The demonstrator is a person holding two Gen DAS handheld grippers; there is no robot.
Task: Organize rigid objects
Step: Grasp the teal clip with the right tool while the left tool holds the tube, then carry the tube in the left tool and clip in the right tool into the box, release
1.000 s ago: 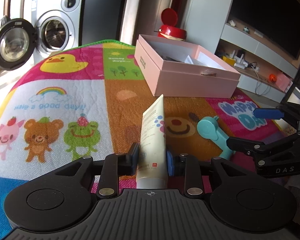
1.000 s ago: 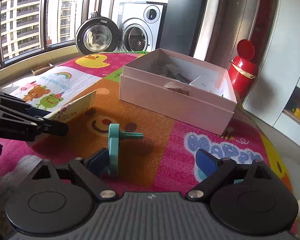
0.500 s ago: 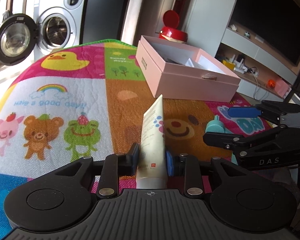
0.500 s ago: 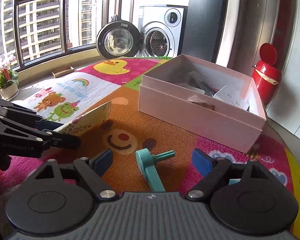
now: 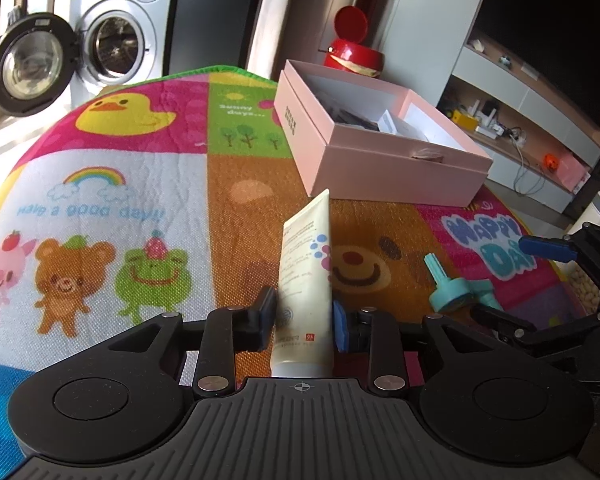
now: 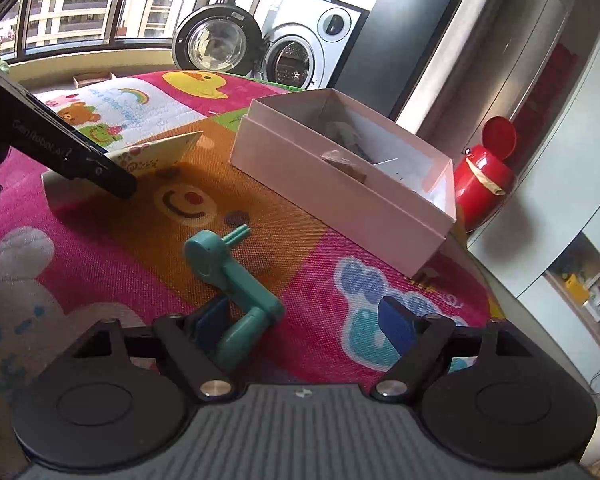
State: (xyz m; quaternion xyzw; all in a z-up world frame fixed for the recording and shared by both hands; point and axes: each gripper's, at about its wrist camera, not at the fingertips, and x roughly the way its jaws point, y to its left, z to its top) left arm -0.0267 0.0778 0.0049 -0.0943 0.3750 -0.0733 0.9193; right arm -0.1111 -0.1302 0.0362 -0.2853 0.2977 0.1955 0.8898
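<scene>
My left gripper (image 5: 303, 318) is shut on a cream tube (image 5: 306, 264), which points away over the mat toward the open pink box (image 5: 380, 176). A teal crank-shaped piece (image 6: 228, 272) lies on the mat between the jaws of my right gripper (image 6: 304, 322). Those jaws are closing: the left pad is at the piece's handle, and the right pad stands well clear of it. In the left wrist view the teal piece (image 5: 456, 290) sits beside the right gripper (image 5: 520, 284). The right wrist view shows the tube (image 6: 160, 152) in the left gripper's fingers (image 6: 100, 168).
A colourful cartoon play mat (image 5: 100, 184) covers the surface. The pink box (image 6: 332, 184) holds papers and small items. A red bin (image 5: 352, 52) stands behind it, and a washing machine (image 5: 112, 40) with its door open is at the back left.
The right gripper has rolled and its jaws have narrowed; the teal piece now lies tilted against its left pad. The left gripper and tube have stayed put.
</scene>
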